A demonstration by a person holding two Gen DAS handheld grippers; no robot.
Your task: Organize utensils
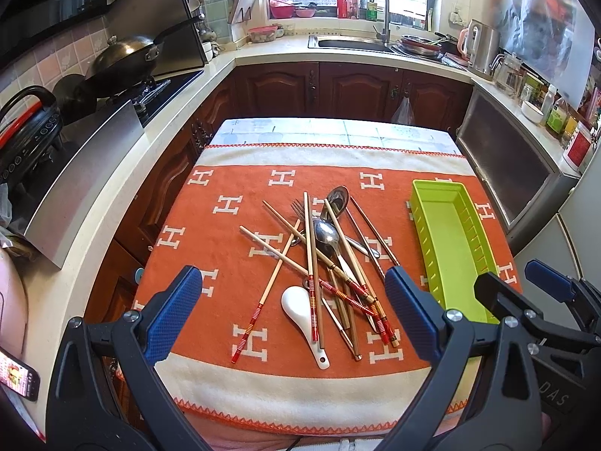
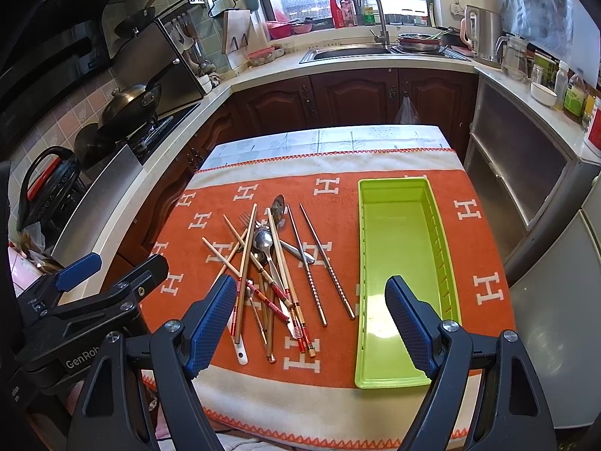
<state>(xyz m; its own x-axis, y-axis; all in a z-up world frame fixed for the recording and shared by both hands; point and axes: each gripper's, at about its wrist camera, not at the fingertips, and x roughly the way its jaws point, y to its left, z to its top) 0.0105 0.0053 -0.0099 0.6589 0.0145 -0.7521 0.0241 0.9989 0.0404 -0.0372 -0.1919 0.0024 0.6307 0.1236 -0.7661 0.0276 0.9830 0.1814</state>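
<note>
My left claw (image 1: pixel 293 315) stands wide open and holds nothing; its blue pads (image 1: pixel 174 314) hang above the near part of the utensil pile (image 1: pixel 323 259) without touching it. My right claw (image 2: pixel 308 325) is just as wide open and empty, one pad over the pile's near end and the other over the near end of the tray (image 2: pixel 403 274).

From the left wrist I see the white spoon (image 1: pixel 302 310) in full, lying at the near side of the pile with its bowl toward the left; the right claw shows at the frame's right edge, beside the tray's near end. From the right wrist only the spoon's handle tip shows below the left pad, but the two metal chopsticks (image 2: pixel 319 263) read clearly, lying side by side between the pile and the tray. The left claw appears at that frame's left edge, off the table's (image 2: pixel 326 139) corner.

The green tray lies lengthwise on the orange towel (image 2: pixel 484 225), to the right of the pile and apart from it. I see nothing in it. All the utensils — wooden chopsticks (image 1: pixel 311 255), a fork (image 1: pixel 298 208), metal spoons (image 1: pixel 326 233) — lie crossed over each other on the towel.
</note>
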